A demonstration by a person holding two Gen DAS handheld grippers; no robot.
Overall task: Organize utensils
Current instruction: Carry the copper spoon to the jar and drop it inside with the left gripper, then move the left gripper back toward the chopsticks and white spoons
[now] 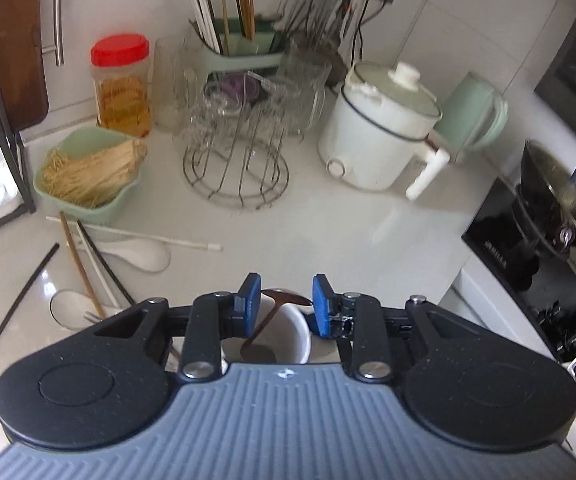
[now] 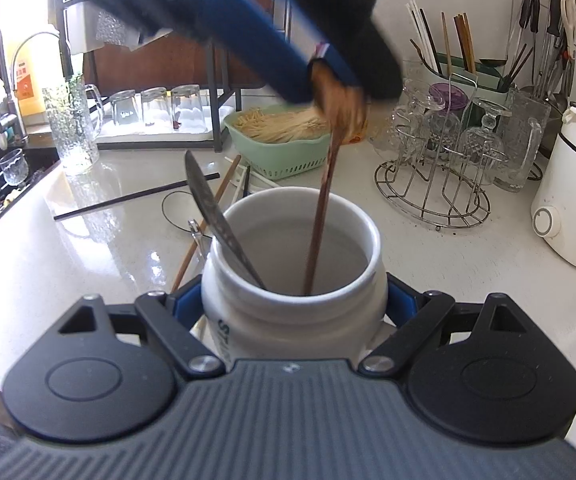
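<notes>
A white ceramic jar (image 2: 293, 312) stands on the counter, gripped on both sides by my right gripper (image 2: 293, 304). In the jar stand a metal spoon (image 2: 212, 208) and a brown wooden spoon (image 2: 321, 208). My left gripper (image 1: 284, 302) hovers right above the jar (image 1: 288, 336) with its jaws open around the wooden spoon's bowl (image 1: 286, 298), not touching it. In the right wrist view it shows blurred above the jar. Loose chopsticks (image 1: 84, 264), a white rice spoon (image 1: 140, 254) and a black chopstick (image 1: 12, 316) lie on the counter to the left.
A green basket of sticks (image 1: 88, 176), a wire glass rack (image 1: 236, 160), a red-lidded jar (image 1: 122, 84), a green utensil holder with chopsticks (image 1: 240, 46) and a white electric pot (image 1: 383, 136) stand at the back. A stove with a wok (image 1: 555, 200) is at the right.
</notes>
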